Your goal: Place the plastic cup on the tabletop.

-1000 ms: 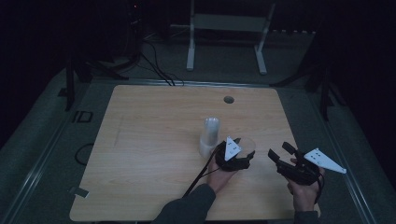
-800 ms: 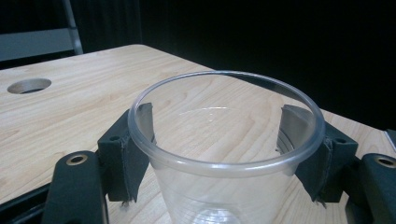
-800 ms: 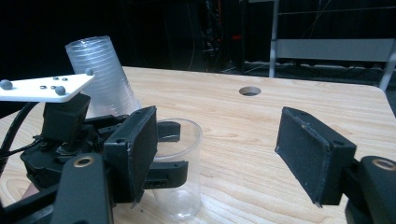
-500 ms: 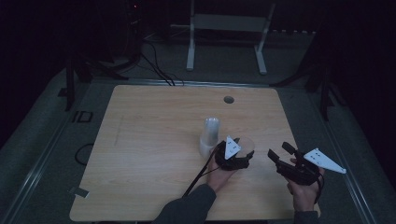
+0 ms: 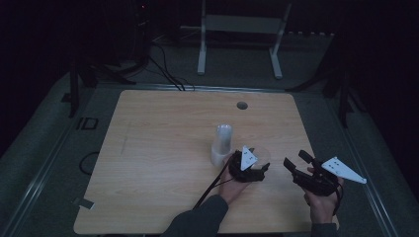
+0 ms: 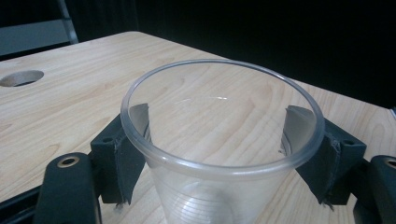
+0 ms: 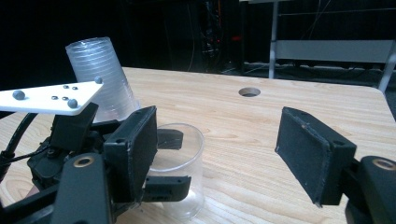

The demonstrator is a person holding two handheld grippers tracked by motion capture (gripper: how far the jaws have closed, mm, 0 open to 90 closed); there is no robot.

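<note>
One clear plastic cup (image 6: 219, 154) is standing upright between your left gripper's (image 5: 249, 168) just-opening jaws (pads apart from its wall), right of the cup stack (image 5: 221, 144); your right gripper (image 5: 302, 170) is hovering agape, empty.

The left hand-held gripper (image 6: 219, 154) has just been opening its jaws around the clear plastic cup (image 6: 222, 140) that stands upright on the counter (image 5: 163, 148). In the left gripper view the cup sits between the two black pads (image 6: 128, 158), which now stand at either side of its wall rather than squeezing it; whether they touch the plastic cannot be told. From the high view the change is too small to make out, with the left hand-held gripper just beside the stack of cups (image 5: 222, 144).
</note>
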